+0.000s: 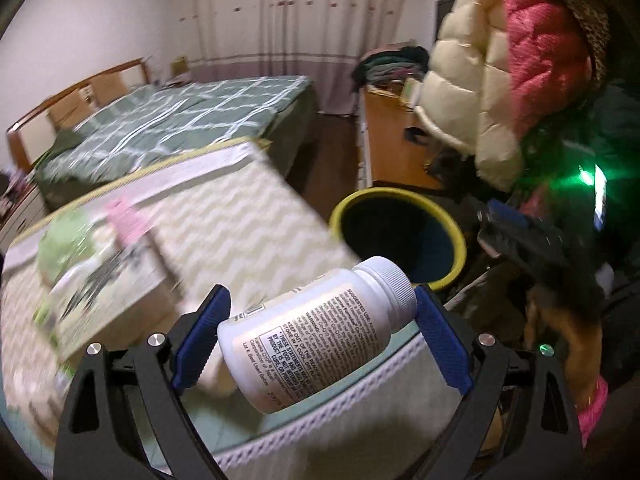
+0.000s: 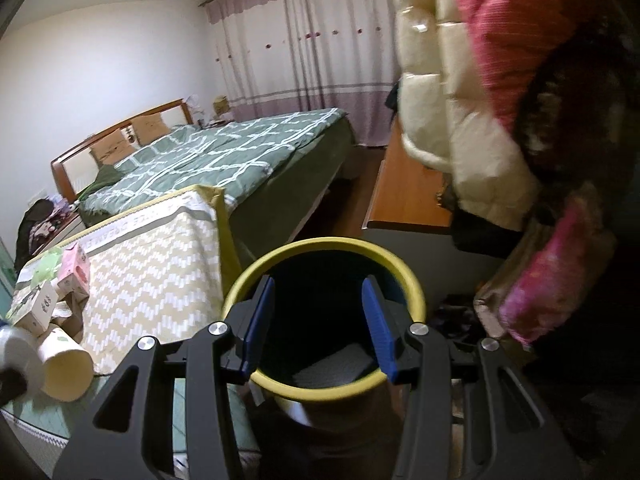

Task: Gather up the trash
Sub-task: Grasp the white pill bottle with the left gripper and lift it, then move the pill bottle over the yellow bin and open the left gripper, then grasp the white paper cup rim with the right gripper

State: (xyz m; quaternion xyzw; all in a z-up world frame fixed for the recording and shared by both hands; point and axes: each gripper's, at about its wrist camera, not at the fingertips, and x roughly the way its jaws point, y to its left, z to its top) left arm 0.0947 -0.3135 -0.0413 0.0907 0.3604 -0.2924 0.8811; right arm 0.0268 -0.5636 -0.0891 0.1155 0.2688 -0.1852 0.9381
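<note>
your left hand-held gripper [image 1: 320,332] has one white plastic bottle [image 1: 316,336] lying sideways between its wide blue pads. your right hand-held gripper [image 2: 318,328] is half open with nothing in it, right over one round yellow-rimmed bin [image 2: 416,292]. one paper cup [image 2: 66,364] and three small boxes [image 2: 74,272] sit on the zigzag-cloth surface [image 2: 152,276].

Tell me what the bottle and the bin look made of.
Bottle: likely plastic, opaque white and smooth, with a ribbed screw cap and a printed paper or film label. Bin: probably plastic too, with a matte yellow rim and a dark inside; unsure.
</note>
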